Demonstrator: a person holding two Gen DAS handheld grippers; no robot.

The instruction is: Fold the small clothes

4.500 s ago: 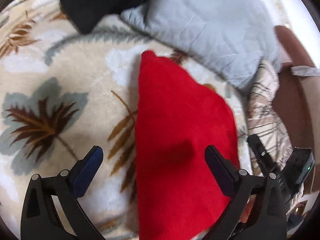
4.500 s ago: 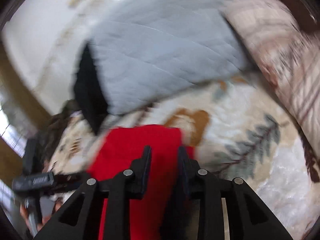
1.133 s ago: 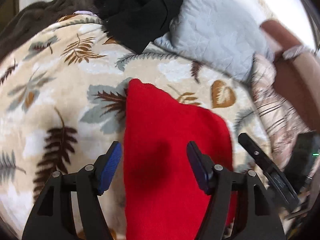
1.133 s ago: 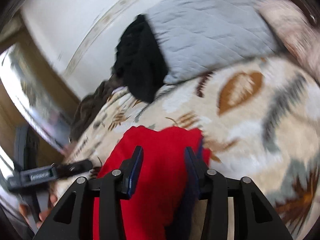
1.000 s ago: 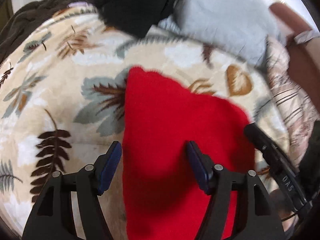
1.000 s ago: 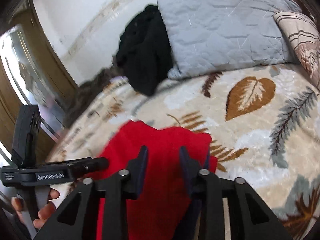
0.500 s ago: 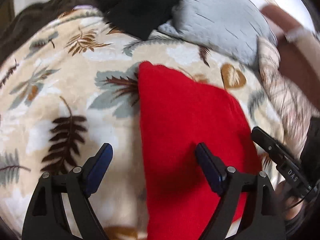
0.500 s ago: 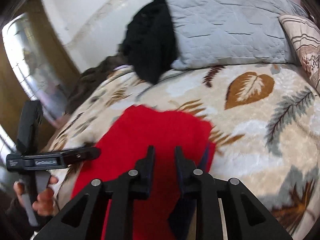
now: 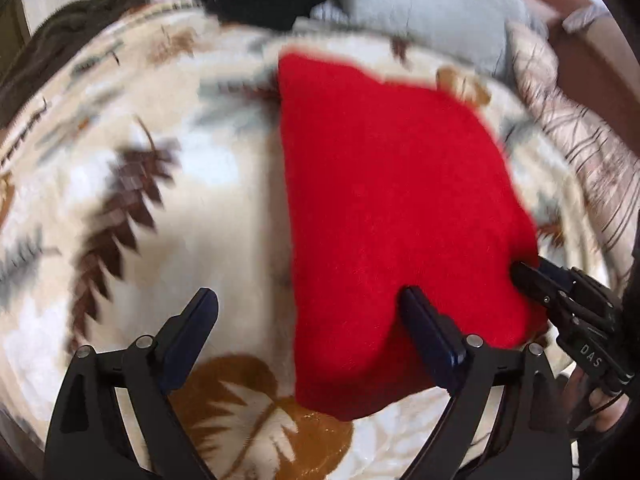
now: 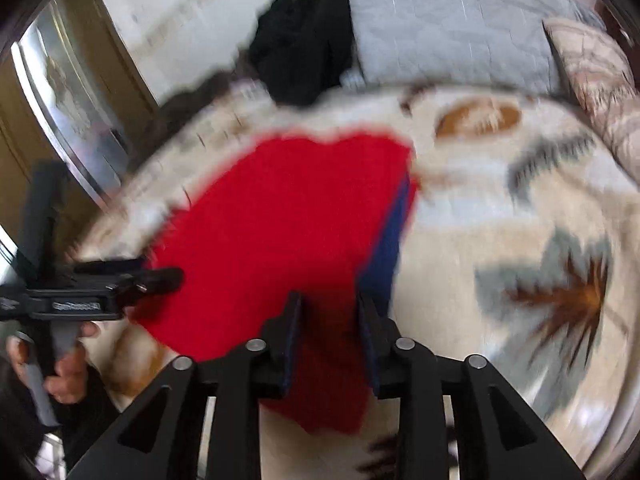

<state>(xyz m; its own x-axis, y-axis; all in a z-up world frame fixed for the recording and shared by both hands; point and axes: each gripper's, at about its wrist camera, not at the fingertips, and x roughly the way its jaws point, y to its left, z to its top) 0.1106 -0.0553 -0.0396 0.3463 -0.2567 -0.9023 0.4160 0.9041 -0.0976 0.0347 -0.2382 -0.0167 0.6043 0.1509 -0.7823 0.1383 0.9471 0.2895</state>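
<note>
Left gripper (image 9: 308,312) first: I have its jaws spread wide, just opened further, with nothing clamped; the near left edge of the red garment (image 9: 392,200) lies between them, the right finger over the cloth and the left over bare leaf-print blanket (image 9: 200,208). From here the garment runs long, away from me toward the grey pillow (image 9: 424,4), so its near end sits right under both tools. Moving right, my right gripper (image 10: 328,316) has its jaws narrow but parted, just widened a little, with red cloth and a blue layer (image 10: 390,240) between them; I cannot tell whether the pads press it. I judge both hands equally near the near hem. Beyond, a black garment (image 10: 304,40) and patterned cushion (image 10: 600,80) stand well clear.
</note>
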